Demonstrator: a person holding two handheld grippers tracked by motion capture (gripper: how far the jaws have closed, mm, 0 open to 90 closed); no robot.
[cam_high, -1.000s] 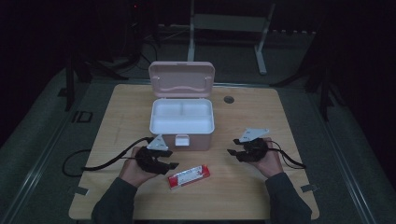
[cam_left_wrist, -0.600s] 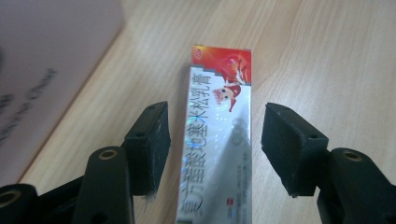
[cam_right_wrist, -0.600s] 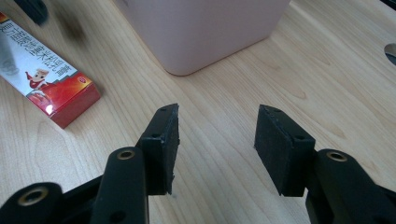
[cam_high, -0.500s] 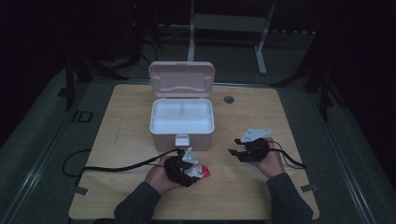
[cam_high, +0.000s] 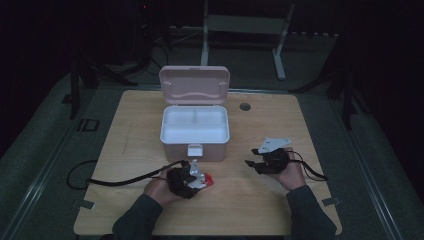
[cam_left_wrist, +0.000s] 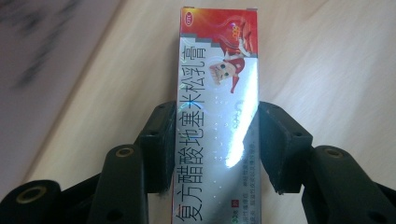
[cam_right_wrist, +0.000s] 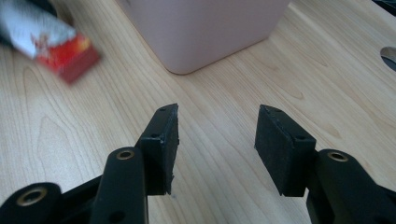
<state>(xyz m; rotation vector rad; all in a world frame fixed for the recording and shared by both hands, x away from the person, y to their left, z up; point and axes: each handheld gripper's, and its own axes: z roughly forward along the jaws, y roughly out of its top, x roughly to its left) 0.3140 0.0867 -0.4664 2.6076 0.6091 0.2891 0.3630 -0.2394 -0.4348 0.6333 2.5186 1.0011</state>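
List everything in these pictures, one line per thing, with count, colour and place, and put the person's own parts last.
Rectangular plastic storage box: one, pale pink with a white inside, middle of the table, open.
Hinged box lid: one, pale pink, standing up behind the box.
Flat cardboard medicine carton: one, silver and red with black print, between the left gripper's jaws, in front of the box.
Wooden table: one, light wood, with a round hole near its far right.
Metal stand: one, pale grey, on the floor behind the table.
Left gripper: one, black, shut on the carton.
Right gripper: one, black, open, empty, low over the table right of the box.
Person's hands: two, at the near edge, left, right.
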